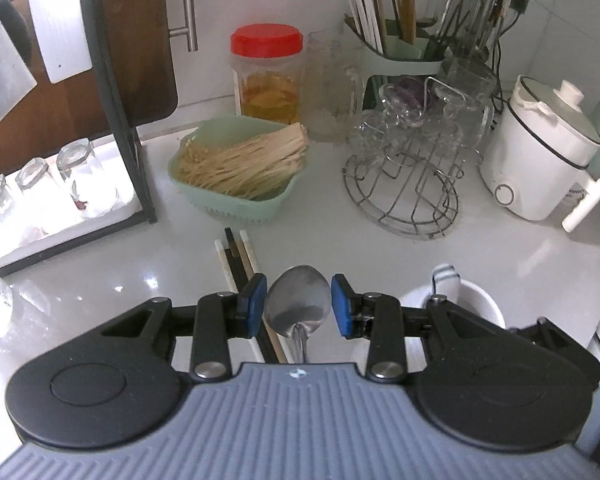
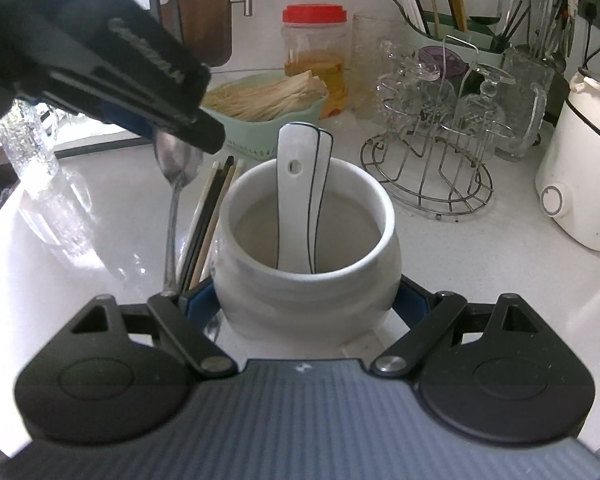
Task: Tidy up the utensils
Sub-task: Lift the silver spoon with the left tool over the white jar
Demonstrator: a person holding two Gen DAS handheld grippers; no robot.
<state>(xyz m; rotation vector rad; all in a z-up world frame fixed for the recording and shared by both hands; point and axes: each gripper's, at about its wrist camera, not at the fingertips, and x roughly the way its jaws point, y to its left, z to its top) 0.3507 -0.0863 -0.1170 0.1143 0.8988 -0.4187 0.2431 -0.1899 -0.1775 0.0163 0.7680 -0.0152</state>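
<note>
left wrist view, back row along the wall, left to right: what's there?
Red-lidded jar → green utensil caddy holding chopsticks → white cooker.

glossy metal spoon (image 1: 298, 304), glazed white ceramic jar (image 2: 308, 280), shiny countertop (image 1: 140, 280).

The left claw (image 1: 299, 306) has the bowl of a metal spoon (image 1: 298, 304) between its blue pads (image 1: 257, 306), each pad against a side of the bowl, the handle running back under the claw. Just left of it and partly beneath it, a bundle of chopsticks (image 1: 236, 258) lies on the white counter (image 1: 140, 264). Close to its right stands a white jar (image 1: 476, 304) with a white spoon handle (image 1: 444, 278) poking out. Further ahead sits a green basket (image 1: 236, 196) of pale sticks.
</note>
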